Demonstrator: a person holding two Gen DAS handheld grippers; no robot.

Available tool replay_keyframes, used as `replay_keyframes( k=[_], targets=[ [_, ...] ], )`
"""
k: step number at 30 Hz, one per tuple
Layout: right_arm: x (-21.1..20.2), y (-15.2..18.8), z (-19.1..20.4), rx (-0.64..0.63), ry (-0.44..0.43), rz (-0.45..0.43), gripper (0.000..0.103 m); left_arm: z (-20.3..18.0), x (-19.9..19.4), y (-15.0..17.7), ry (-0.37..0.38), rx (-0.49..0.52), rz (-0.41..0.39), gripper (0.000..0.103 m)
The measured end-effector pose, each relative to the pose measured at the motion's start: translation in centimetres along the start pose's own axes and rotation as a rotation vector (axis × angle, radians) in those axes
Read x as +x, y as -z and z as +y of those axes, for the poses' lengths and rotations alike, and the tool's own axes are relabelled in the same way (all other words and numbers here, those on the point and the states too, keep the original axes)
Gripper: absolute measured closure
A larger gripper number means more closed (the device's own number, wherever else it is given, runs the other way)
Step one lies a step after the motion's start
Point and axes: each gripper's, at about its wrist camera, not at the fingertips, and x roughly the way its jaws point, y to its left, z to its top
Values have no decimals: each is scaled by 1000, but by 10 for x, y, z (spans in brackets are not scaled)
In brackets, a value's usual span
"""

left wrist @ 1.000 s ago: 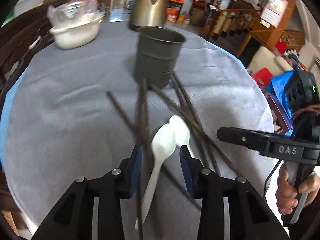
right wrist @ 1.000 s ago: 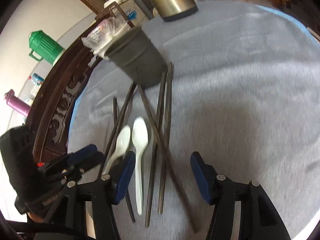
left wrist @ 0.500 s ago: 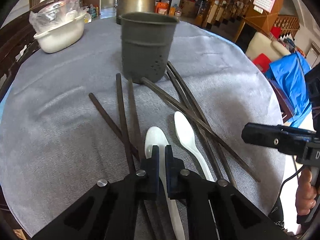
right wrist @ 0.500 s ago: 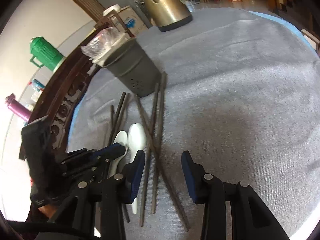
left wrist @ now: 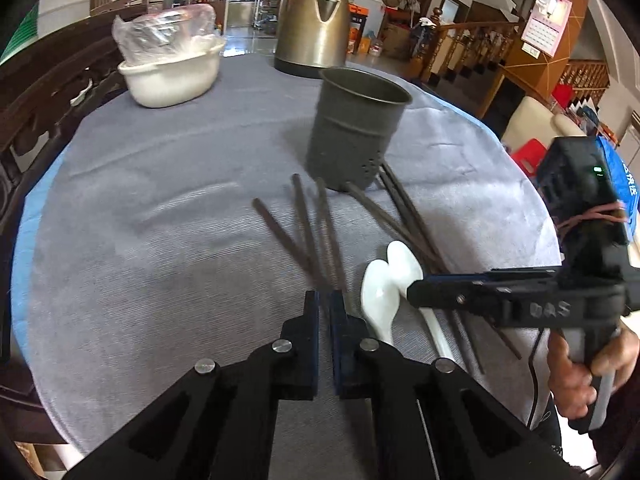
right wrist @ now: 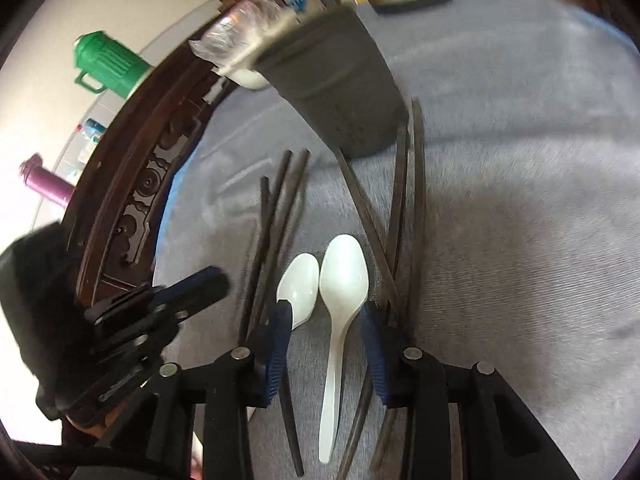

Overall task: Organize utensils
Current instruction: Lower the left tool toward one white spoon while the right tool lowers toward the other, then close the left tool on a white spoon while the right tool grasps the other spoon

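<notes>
Several dark chopsticks [left wrist: 304, 220] and two white plastic spoons [left wrist: 378, 300] lie on the grey cloth in front of a dark metal utensil holder [left wrist: 354, 128]. My left gripper [left wrist: 324, 308] has its fingers nearly together over the near ends of the left chopsticks; whether it grips one I cannot tell. My right gripper [right wrist: 326, 320] is open, its fingers straddling the right spoon [right wrist: 340, 292], with the left spoon [right wrist: 298, 288] beside its left finger. The holder also shows in the right wrist view [right wrist: 340, 88].
A brass kettle [left wrist: 316, 28] and a white bowl with a plastic bag [left wrist: 172, 68] stand at the table's far side. A dark wooden chair back [right wrist: 132, 184] curves along the left edge. The right gripper's body [left wrist: 520, 304] shows at right.
My left gripper closed, then shifted left from the spoon to the chopstick ends. My right gripper moved left and forward, narrowing, until its fingers straddle the right spoon.
</notes>
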Motion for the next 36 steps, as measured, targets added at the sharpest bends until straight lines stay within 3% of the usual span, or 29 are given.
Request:
replay_keyframes(
  k=[5, 6, 7, 11, 17, 23, 25, 29, 32, 34, 36],
  targets=[
    [8, -9, 1, -32, 66, -21, 78, 4, -1, 3, -1, -7, 4, 97],
    [9, -10, 2, -43, 87, -25, 92, 3, -1, 3, -1, -7, 8, 96],
    [10, -11, 1, -55, 127, -36, 99, 2, -1, 2, 2, -7, 9, 95],
    [-1, -12, -11, -16, 187, -86, 101, -8, 2, -1, 21, 26, 12, 80],
    [-15, -16, -31, 36, 235, -114, 101, -39, 14, -8, 70, 123, 33, 67],
    [-22, -15, -45, 88, 169, -101, 100, -49, 51, -21, 90, 170, 121, 67],
    [-23, -15, -51, 120, 113, -83, 96, -46, 61, -22, 84, 168, 147, 67],
    [-23, -19, -63, 187, 50, -62, 91, -41, 68, -25, 107, 156, 157, 86],
    [-27, -22, -61, 196, 28, -61, 74, -41, 67, -26, 123, 155, 152, 93],
    [-26, -24, -55, 186, 46, -61, 55, -40, 65, -27, 118, 156, 140, 93],
    [-24, -29, -47, 169, 60, -63, 44, -37, 61, -28, 112, 151, 132, 93]
  ],
)
